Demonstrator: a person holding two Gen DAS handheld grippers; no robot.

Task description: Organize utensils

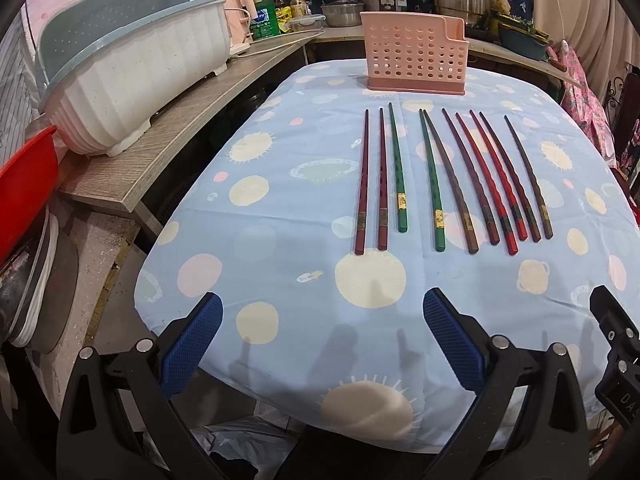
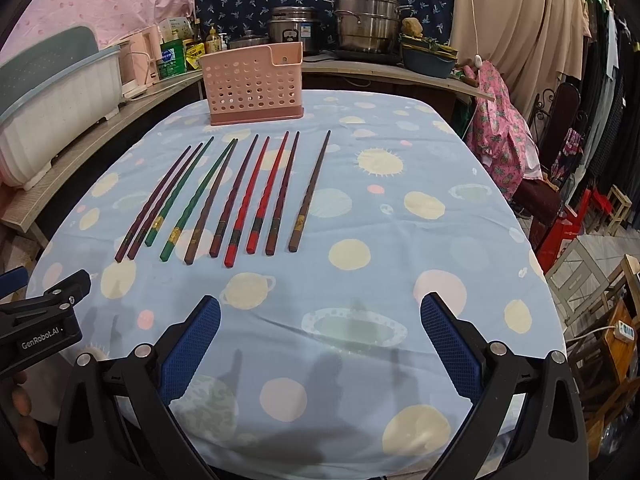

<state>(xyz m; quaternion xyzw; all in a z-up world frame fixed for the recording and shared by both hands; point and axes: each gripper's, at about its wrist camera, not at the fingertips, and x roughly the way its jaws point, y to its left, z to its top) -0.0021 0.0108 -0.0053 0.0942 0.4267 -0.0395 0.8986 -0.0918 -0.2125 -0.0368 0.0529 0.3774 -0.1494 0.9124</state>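
At twelve o'clock of the spread left gripper (image 1: 322, 314) and right gripper (image 2: 320, 316), chopsticks (image 1: 448, 180) are best pinched singly for the pink holder (image 1: 414, 54).

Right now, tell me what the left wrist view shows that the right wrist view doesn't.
Only the left wrist view shows the red basin and stacked plates at its left edge. Only the right wrist view shows the chairs, power strip and floor clutter on the right. Both show the ten chopsticks in a row, the pink holder behind them, and both tools open: left tool, right tool.
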